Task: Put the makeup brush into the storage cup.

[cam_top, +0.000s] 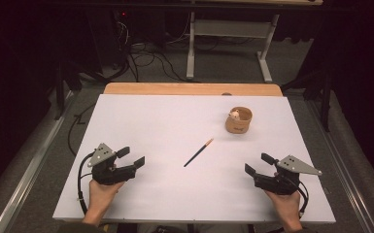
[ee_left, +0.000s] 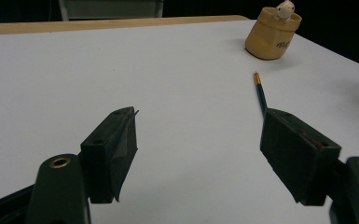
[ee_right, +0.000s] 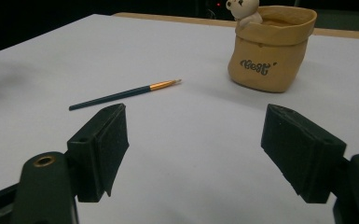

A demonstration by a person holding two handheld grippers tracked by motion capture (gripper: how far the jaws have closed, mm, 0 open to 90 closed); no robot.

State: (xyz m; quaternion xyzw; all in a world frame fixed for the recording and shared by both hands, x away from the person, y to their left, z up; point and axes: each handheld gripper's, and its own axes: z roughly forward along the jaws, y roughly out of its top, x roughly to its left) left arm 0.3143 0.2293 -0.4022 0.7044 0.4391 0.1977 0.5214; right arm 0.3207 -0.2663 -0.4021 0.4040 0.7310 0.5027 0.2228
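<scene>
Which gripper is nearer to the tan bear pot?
Right. The right gripper sits below the tan bear pot, slightly right; the left gripper rests far across the table, lower left.

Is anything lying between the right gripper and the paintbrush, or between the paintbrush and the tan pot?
Nothing visible does. Bare white table separates the open right gripper from the paintbrush, and the paintbrush from the tan pot.

the tan pot (ee_right: 271,49) carries dark curly lettering on its front, below the little bear figure (ee_right: 245,10); the word cannot be read surely.
</scene>
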